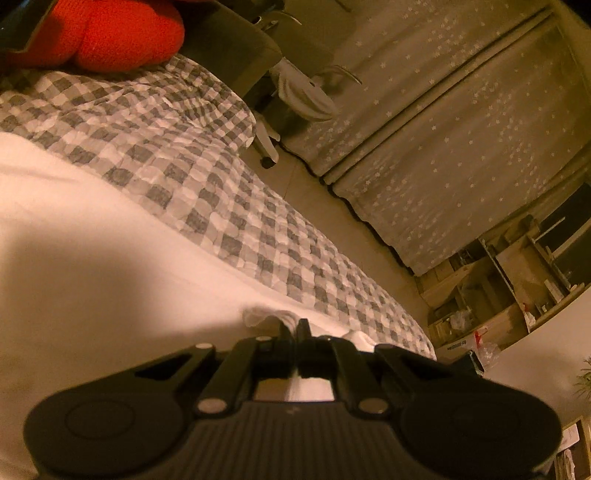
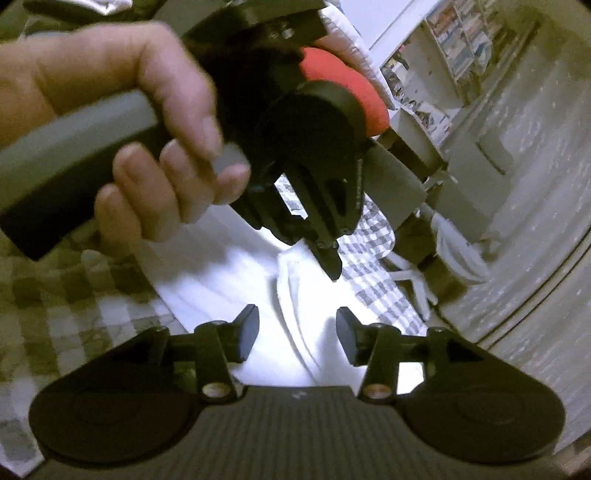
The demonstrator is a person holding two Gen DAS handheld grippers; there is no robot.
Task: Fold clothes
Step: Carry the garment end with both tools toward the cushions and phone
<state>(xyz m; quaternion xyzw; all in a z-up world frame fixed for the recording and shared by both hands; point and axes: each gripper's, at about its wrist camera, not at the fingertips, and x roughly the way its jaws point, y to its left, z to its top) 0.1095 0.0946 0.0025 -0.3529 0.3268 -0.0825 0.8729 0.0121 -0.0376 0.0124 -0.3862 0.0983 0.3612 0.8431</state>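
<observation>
Bedroom scene, warm dim light. Grey-and-white checked bedspread covers the bed and runs from near left to far right in the left wrist view. White garment lies spread flat on the bedspread, filling the near left of that view, a soft shadow across it.

Left gripper has its jaws clenched on a small bunched fold at the garment's edge, right at the boundary with the checked fabric. In the right wrist view the same gripper is seen from outside, tip pointing down at the garment; a hand wraps its grey handle.

Right gripper hovers over the white garment with jaws released, wide gap, nothing between them; bright cloth shows through the gap. A crease or folded edge of the garment runs near the left gripper's tip.

Red cushion sits at the far left end of the bed. Beyond the bed edge: pale floor, an office chair base with a caster, something white draped on the chair. Long curtain with small star pattern fills the far right. Cluttered shelving with boxes stands at the right. Right wrist view also shows bookshelves at the far right, blurry.
</observation>
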